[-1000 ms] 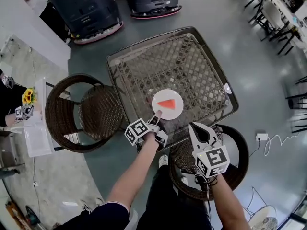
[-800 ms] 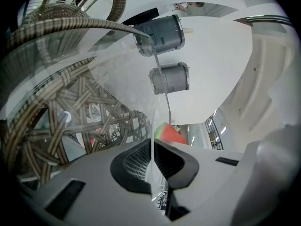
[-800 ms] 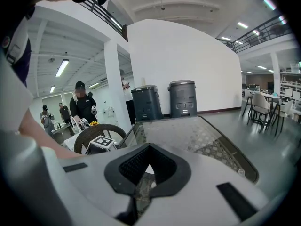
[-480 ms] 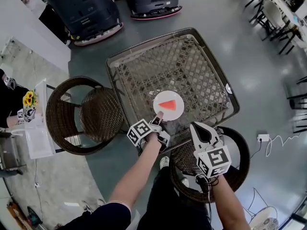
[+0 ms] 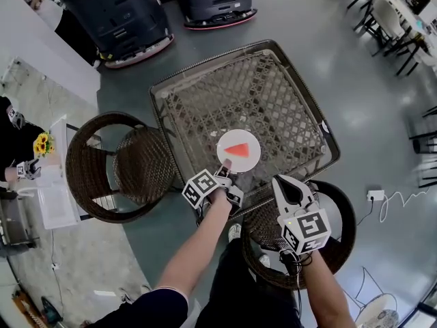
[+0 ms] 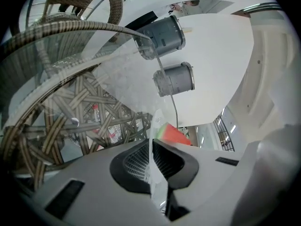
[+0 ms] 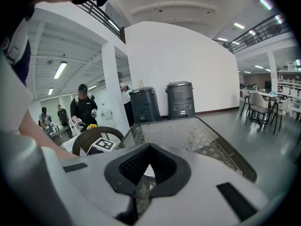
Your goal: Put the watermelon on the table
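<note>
Plainly, the work sits with the left gripper (image 5: 224, 171), which is clenched on the near rim of a white plate (image 5: 248, 160); its own view shows the thin rim pinched edge-on between the dark pads. The watermelon (image 5: 237, 149), a red wedge with a green rind, lies on that plate just ahead of the left gripper's tips, over the glass top of the wicker table (image 5: 205, 94) and close to the table's near edge. Whether the plate already rests flat on the glass or hangs a touch above it cannot be told. To finish well, the person would likely level the plate so the slice does not slide towards the far rim, settle it fully onto the glass a little further from the gripper and from the table edge, then part the jaws and draw straight back along the rim without lifting it. The right gripper (image 5: 278, 181) hangs to the right, just short of the table edge and above a wicker chair (image 5: 341, 232), its jaws closed on nothing; it seems best kept clear of the plate.
</note>
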